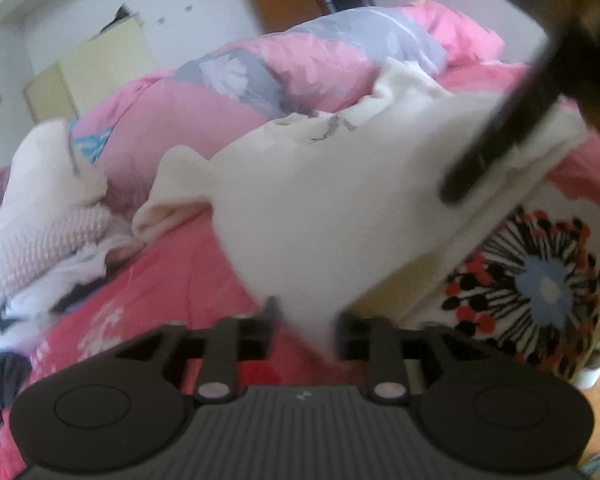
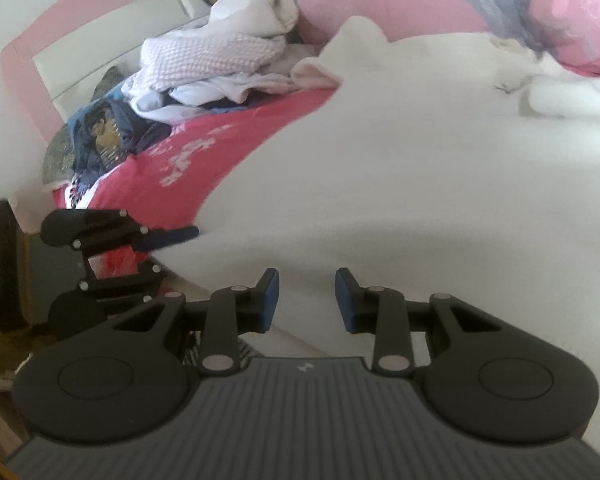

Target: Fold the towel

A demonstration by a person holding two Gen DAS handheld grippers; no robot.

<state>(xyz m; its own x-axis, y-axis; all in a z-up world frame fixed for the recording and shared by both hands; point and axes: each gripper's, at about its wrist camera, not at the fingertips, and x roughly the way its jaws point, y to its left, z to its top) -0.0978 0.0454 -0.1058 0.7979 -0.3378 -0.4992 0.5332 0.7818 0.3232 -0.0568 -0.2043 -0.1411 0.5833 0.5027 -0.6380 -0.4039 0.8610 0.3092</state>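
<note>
Pink bedsheet (image 2: 204, 152) | white towel (image 2: 420, 168) spread | quilt (image 1: 260, 80) behind

Towel (image 2: 420, 152) lies on the bed (image 2: 204, 160) — quilt (image 1: 260, 80) behind, clothes pile (image 2: 204, 68) left.

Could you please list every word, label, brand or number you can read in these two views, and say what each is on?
None reads as text.
White marks on the red bedsheet: too blurred to read.
Small light emblem on the right gripper body: a logo, no letters.
Same emblem on the left gripper: blurred.
</note>
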